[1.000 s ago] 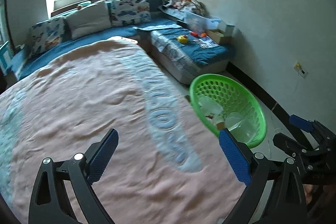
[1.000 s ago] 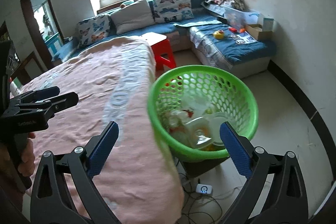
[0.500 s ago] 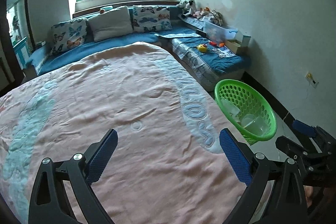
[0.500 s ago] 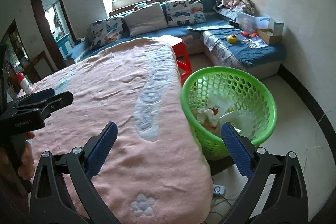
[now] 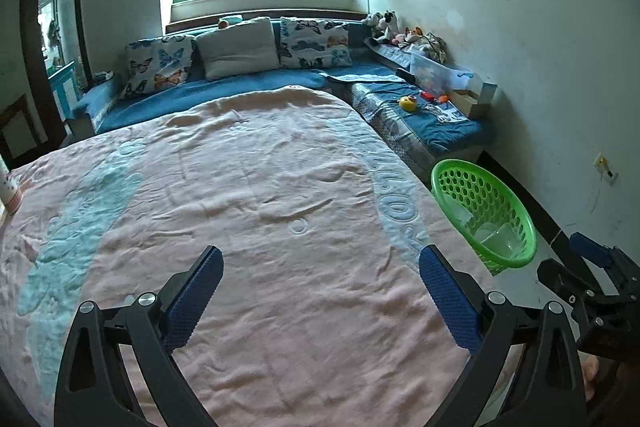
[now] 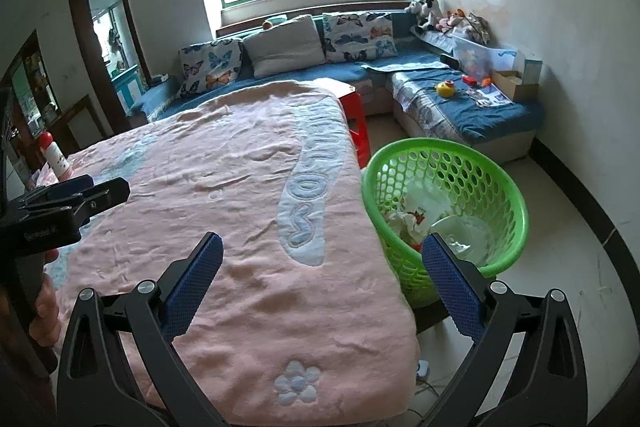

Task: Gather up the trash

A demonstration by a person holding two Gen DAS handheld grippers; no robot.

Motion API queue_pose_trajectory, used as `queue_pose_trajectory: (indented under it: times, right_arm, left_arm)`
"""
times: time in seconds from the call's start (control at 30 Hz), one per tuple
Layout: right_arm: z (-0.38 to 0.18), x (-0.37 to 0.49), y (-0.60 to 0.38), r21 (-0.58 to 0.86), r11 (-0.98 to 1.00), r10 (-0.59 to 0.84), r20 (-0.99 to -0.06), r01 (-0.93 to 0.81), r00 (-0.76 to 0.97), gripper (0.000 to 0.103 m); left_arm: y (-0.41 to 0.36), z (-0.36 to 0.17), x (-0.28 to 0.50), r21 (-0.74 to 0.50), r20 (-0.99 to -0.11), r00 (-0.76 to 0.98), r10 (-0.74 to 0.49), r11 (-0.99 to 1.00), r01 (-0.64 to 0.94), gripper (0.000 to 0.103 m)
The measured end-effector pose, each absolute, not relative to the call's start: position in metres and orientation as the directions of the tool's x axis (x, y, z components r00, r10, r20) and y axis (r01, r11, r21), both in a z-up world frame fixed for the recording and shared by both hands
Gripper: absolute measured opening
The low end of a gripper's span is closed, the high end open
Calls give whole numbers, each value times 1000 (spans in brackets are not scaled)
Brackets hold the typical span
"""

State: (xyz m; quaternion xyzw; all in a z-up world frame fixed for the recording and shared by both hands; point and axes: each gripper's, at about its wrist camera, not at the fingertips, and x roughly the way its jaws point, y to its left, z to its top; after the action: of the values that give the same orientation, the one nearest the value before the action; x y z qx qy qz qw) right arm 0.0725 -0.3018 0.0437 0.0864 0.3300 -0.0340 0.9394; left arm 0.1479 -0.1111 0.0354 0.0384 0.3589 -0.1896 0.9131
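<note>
Both grippers hover over pink blanket [image 5: 260,227], empty. Left gripper [image 5: 320,291]: jaws wide apart, touching nothing. Right gripper [image 6: 322,279]: jaws likewise spread, nothing between. Green basket [image 6: 500,183] sits just beside bed edge, likely for easy drops; trash [image 6: 412,215] already inside.

A pink blanket [image 5: 256,227] with pale blue patterns is spread over the counter [image 6: 428,315]. A white bottle [image 6: 56,157] with a red cap is stood at its far left edge. The green basket [image 6: 504,187] is placed just beside its right edge.
</note>
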Motion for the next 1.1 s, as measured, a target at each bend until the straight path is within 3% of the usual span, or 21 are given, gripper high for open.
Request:
queue_pose_trajectory:
  times: [1.1]
  right_arm:
    - [47,74,-269,114,992,26,-607,54,795,99]
  left_arm:
    - [-42,32,120,-45,-649,737,-189,977,210,96]
